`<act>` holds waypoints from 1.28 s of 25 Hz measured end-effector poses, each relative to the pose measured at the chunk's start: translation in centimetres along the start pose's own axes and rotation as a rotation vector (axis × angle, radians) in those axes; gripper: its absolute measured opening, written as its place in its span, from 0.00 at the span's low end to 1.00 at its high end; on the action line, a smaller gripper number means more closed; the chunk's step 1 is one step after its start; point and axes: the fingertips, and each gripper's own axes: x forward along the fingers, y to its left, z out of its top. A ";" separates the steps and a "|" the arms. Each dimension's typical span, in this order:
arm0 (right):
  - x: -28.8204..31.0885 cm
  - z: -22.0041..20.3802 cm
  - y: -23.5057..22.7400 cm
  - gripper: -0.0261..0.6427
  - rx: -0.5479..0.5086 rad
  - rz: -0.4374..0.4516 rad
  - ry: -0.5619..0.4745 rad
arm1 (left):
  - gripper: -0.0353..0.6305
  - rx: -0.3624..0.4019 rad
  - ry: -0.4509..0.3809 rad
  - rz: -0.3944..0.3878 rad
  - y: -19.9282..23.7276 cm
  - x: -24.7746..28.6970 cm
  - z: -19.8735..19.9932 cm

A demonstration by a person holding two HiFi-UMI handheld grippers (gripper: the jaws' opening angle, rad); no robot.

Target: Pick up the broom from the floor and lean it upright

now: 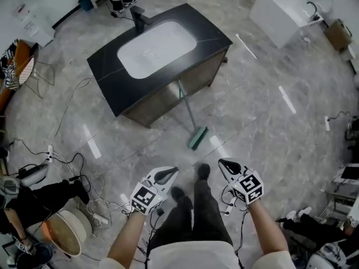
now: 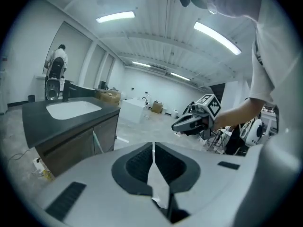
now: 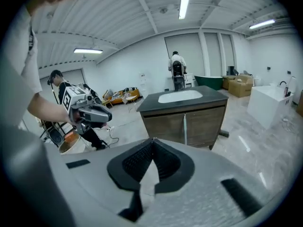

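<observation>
I count two claws. My left claw [image 1: 170,173] and right claw [image 1: 225,164] are both held up in front of me, side by side and well apart. Below them are my own two legs and the grey marble floor [image 1: 258,111].

In its own camera, the left claw is clenched, its dark pads meeting along a thin seam with nothing caught between them. The right claw's view shows the same: pads pressed together, nothing held.

There is one broom [image 1: 190,116], and neither claw touches it. It stands propped. Its green head rests on the floor just ahead of my feet, and its pale handle slants up and away to lean on the front of the single sink cabinet [image 1: 168,97], on its near side. That cabinet has a dark top with one white basin [image 1: 157,47] sunk into it and one black tap [image 1: 138,19] at the far edge.

Far right stands one white tub [image 1: 279,13], with a cardboard box [image 1: 338,33] beside it. On the left, loose cables [image 1: 67,161] trail over the floor, and one round beige bucket [image 1: 70,228] sits near left, close to a seated person [image 1: 33,198]. In the right claw's view, a second person [image 3: 176,67] stands behind the cabinet.
</observation>
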 end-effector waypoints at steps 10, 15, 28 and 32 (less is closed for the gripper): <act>-14.8 8.4 6.3 0.04 0.014 -0.062 -0.138 | 0.07 -0.046 -0.087 0.076 -10.4 -8.4 8.5; -20.1 8.8 7.9 0.04 -0.038 -0.029 -0.172 | 0.07 -0.081 -0.156 0.152 -15.7 -10.1 10.2; -30.0 7.3 7.5 0.04 -0.088 -0.018 -0.281 | 0.07 -0.095 -0.277 0.301 -24.7 -12.5 11.3; -31.3 6.9 8.6 0.04 -0.113 0.008 -0.300 | 0.07 -0.092 -0.283 0.311 -25.9 -13.0 11.3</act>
